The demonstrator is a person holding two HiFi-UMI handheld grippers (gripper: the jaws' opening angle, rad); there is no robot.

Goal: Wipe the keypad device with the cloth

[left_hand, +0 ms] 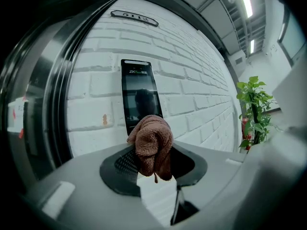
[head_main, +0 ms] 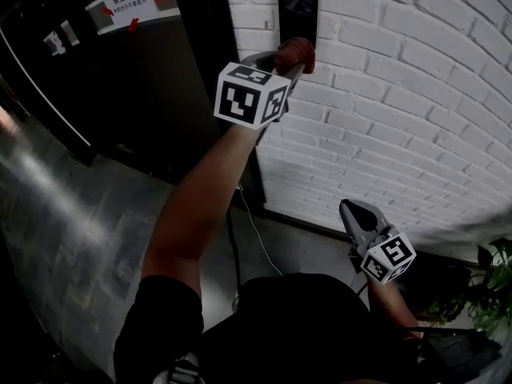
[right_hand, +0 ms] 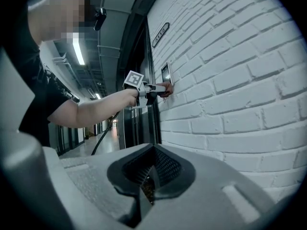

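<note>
The black keypad device (head_main: 297, 6) hangs on the white brick wall; it also shows in the left gripper view (left_hand: 139, 92) and, small, in the right gripper view (right_hand: 166, 74). My left gripper (head_main: 294, 64) is raised just below it, shut on a bunched reddish-brown cloth (left_hand: 152, 145) (head_main: 294, 53). The cloth sits in front of the device's lower end; whether it touches cannot be told. My right gripper (head_main: 358, 218) hangs low near the wall, jaws closed with nothing between them (right_hand: 149, 178).
A dark metal door frame (head_main: 208, 70) stands left of the device, with a notice taped on the door (head_main: 128, 2). A potted plant (head_main: 488, 294) grows at the lower right. A cable (head_main: 240, 238) trails along the grey floor.
</note>
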